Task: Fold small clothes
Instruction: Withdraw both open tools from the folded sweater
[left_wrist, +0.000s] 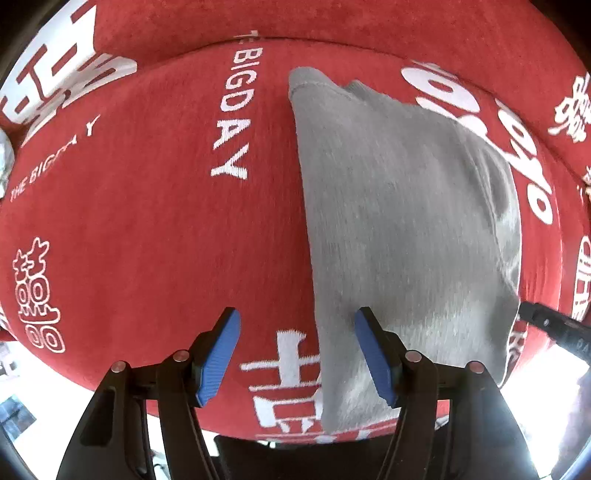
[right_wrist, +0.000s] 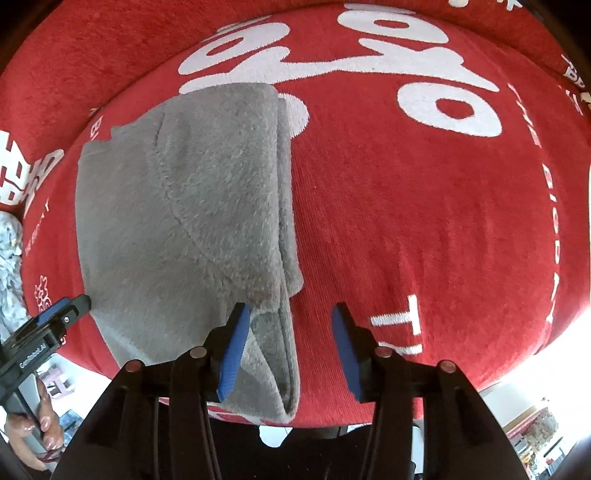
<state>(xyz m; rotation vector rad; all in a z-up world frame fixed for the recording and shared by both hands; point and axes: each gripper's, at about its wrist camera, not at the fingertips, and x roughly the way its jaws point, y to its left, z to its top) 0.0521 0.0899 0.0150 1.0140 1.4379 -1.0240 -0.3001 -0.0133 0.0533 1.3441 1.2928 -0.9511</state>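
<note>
Our gray cloth looks soft and floppy (fuzzy too). Left gripper and right gripper gape apart; we'd pinch its near corners.

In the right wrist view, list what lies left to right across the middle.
Pale crumpled fabric at the edge → left gripper → grey garment → bare red printed blanket.
</note>
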